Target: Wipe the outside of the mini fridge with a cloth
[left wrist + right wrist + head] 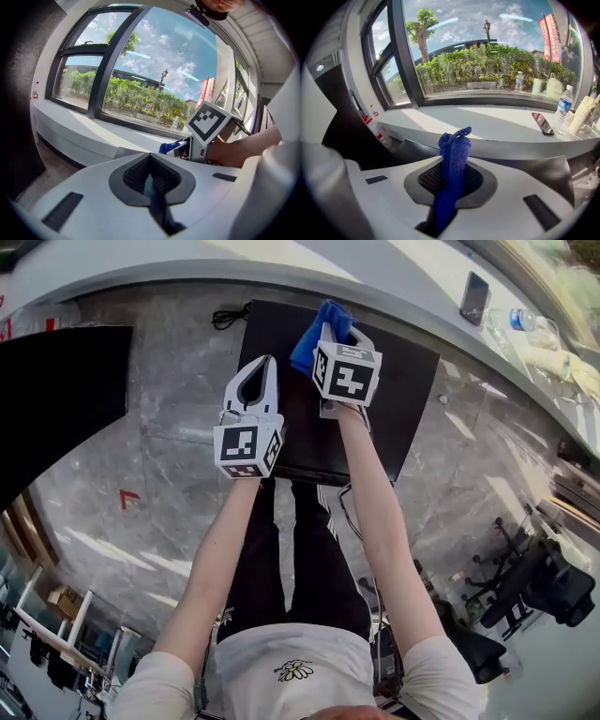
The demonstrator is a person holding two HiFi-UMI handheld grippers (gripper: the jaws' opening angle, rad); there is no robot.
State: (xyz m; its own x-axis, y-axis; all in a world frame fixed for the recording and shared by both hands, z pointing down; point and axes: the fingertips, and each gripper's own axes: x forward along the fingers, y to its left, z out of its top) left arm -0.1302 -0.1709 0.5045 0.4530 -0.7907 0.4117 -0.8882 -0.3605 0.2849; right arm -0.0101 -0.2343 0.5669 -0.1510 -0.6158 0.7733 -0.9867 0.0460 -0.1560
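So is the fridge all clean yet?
Not yet. Done: the cloth is picked up, pinched in the right gripper. Happening now: the cloth is over the top of the black fridge, near the back; I can't tell if it touches. The left gripper is shut and empty beside it. Left to do: the wiping itself, top and sides. No wiped patch shows.
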